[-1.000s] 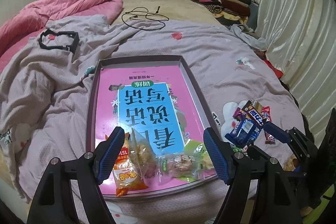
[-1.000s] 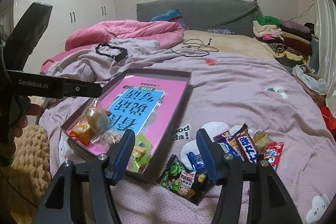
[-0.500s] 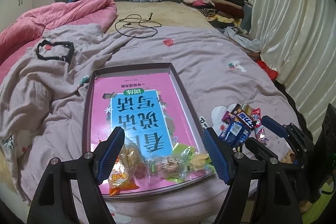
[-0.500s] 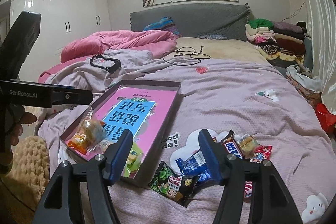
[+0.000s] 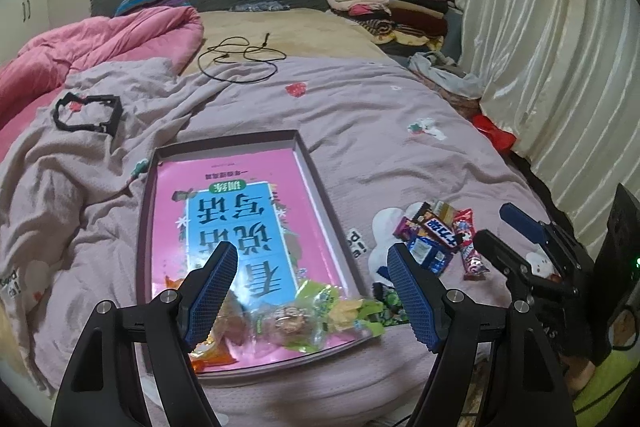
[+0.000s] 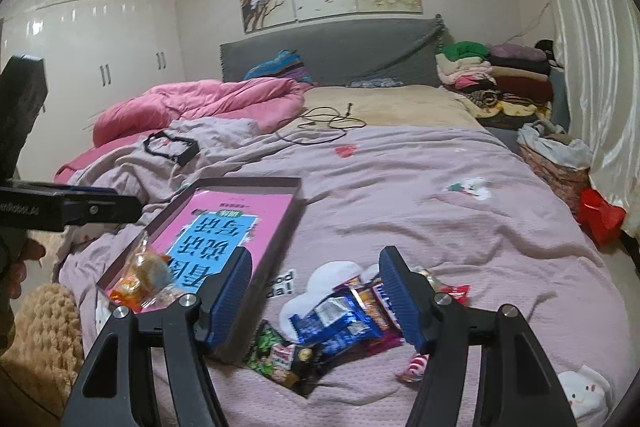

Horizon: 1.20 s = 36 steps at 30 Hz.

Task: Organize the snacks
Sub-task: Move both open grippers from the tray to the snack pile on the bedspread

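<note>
On the lilac bedspread (image 5: 400, 155) we noted a shallow box lid/tray (image 5: 316, 195) w/ a pink-and-blue printed liner, lying flat near the bed's front edge. Inside it, at the near end, sat several snacks: an orange packet (image 5: 212, 351), a clear bag of round pastries (image 5: 284, 323) and a green-wrapped pack (image 5: 332, 303), all bunched together along the near rim. Outside the tray, to its right on the spread, lay the loose snack pile (image 6: 352, 315): a blue biscuit pack (image 6: 336, 319) on top, dark red and brown bars beside it, a red-and-white candy wrapper (image 5: 470, 247) at the far right, and a green-black packet (image 6: 280, 351) nearest the tray's corner. L gripper (image 5: 310, 291) hovered above the tray's near end, jaws spread wide, nothing between the pads; the packets showed below the gap, not touched. R gripper (image 6: 316, 291) hung over the loose pile, jaws apart and just been widening, empty; the blue pack showed through the gap, pads clear of it as far as we could tell. In the left wrist view the R gripper (image 5: 504, 231) appeared at right, over the pile. Farther back: a black cable (image 5: 240, 59), a black frame-like part (image 5: 86, 113), a pink duvet (image 6: 192, 103), folded clothes (image 6: 496, 75) by the grey headboard (image 6: 332, 51). A hand (image 6: 18, 267) showed at the left edge of the right wrist view.
</note>
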Motion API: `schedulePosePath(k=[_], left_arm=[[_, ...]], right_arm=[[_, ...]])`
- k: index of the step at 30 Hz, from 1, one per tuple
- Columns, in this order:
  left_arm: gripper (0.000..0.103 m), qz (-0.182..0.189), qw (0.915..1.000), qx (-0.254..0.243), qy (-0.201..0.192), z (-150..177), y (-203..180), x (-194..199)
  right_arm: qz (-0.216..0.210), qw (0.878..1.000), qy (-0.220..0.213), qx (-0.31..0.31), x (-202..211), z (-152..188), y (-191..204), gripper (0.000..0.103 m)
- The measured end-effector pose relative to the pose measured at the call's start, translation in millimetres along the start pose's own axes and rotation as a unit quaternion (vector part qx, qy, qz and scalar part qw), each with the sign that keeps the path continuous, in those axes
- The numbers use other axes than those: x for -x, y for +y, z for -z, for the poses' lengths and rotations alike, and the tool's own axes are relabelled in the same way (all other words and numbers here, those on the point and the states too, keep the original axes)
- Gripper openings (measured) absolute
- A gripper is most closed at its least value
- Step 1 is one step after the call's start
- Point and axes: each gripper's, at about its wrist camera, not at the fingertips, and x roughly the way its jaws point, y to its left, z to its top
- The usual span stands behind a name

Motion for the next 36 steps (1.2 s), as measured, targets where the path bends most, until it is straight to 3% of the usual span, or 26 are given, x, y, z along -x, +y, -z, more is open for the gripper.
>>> schedulePosePath(k=[25, 28, 36], left_arm=[[0.079, 0.046, 0.9952, -0.082, 0.029, 2.1, -77.2, -34.6], [0.079, 0.052, 0.9936, -0.094, 0.036, 4.3, -86.9, -43.0], [0.079, 0.062, 0.9889, -0.116, 0.069, 13.1, -103.4, -77.9]], right_arm=[[0.08, 0.992, -0.007, -0.095, 14.8, 6.6, -89.8, 0.067], [0.089, 0.991, 0.007, -0.097, 10.1, 9.5, -93.0, 0.066], [0.093, 0.982, 0.117, -0.119, -30.0, 34.1, -103.5, 0.066]])
